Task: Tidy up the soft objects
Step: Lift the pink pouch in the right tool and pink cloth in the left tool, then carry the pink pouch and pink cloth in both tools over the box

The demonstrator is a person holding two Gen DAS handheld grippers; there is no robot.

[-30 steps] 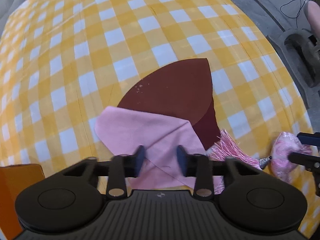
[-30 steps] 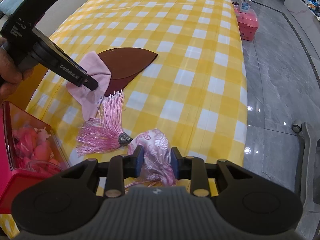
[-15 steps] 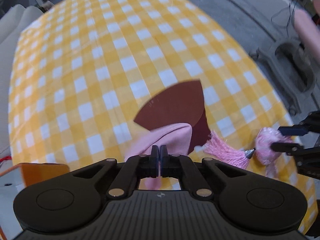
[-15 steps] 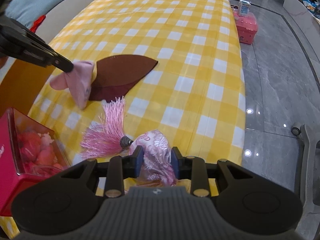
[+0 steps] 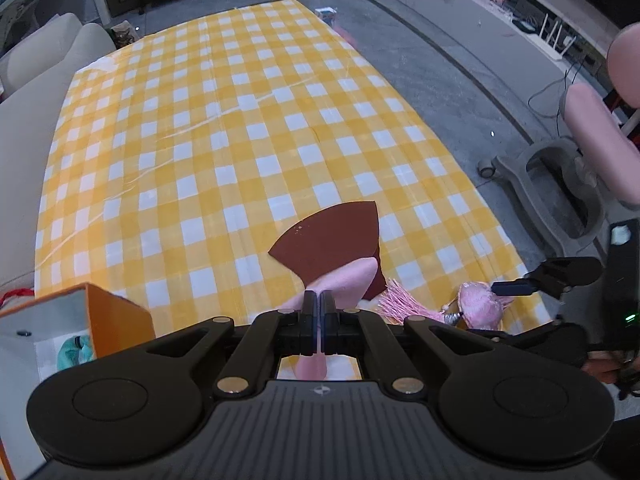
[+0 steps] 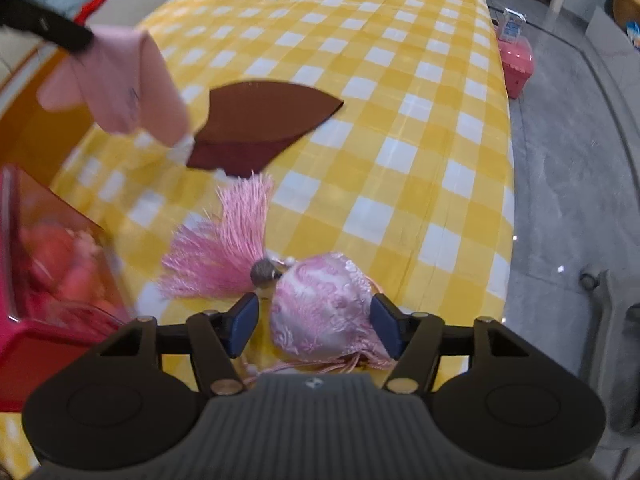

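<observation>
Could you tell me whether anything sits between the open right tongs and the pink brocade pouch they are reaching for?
Nothing visible does. The right tongs are open with the pink brocade pouch already between the pads. Its pink tassel fans away to the left, outside them. The left tongs, shut on the pink cloth, are well clear.

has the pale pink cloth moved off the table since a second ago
Yes. The pale pink cloth, pinched in the left gripper, now hangs lifted up and left of the dark red leaf-shaped felt mat.
</observation>
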